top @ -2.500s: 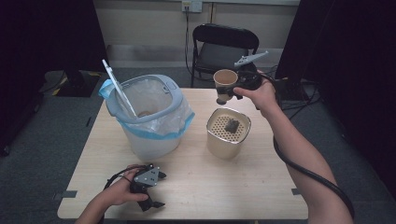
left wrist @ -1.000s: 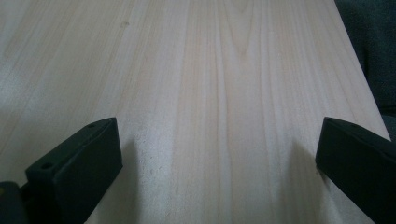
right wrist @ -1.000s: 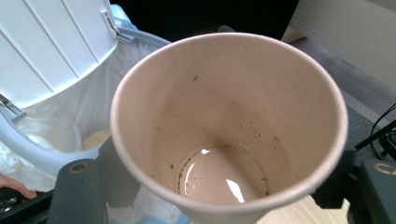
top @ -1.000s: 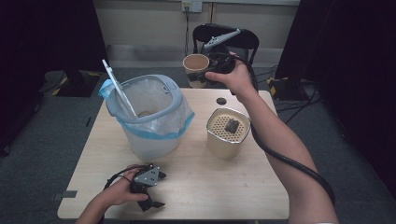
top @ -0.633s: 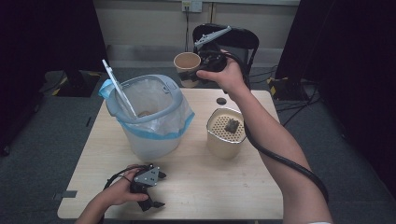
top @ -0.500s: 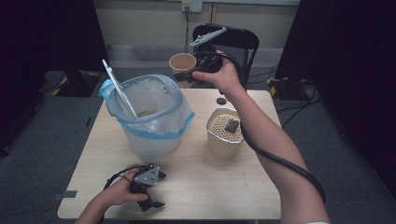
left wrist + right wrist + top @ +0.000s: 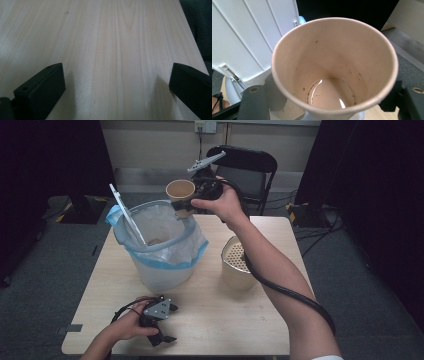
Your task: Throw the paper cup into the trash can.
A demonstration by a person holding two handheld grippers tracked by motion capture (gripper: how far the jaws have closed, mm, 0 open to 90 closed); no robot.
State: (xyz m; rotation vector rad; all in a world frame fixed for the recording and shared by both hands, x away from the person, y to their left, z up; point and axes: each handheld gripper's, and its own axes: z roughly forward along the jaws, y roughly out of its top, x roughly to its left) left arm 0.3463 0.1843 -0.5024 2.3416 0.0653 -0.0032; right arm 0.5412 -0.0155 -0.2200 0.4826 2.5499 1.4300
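Cup, clamped in the right gripper, had travelled from beside the strainer to above the bin, ready for dumping.

Brown paper cup sits dead centre, clamped between the two black jaws at the bottom corners, specks and residue inside. White ribbed bin lid upper left.

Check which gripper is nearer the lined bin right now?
Right. The right gripper holds the paper cup above the far rim of the lined bin. The left gripper rests open on the table, at the near edge, apart from the bin.
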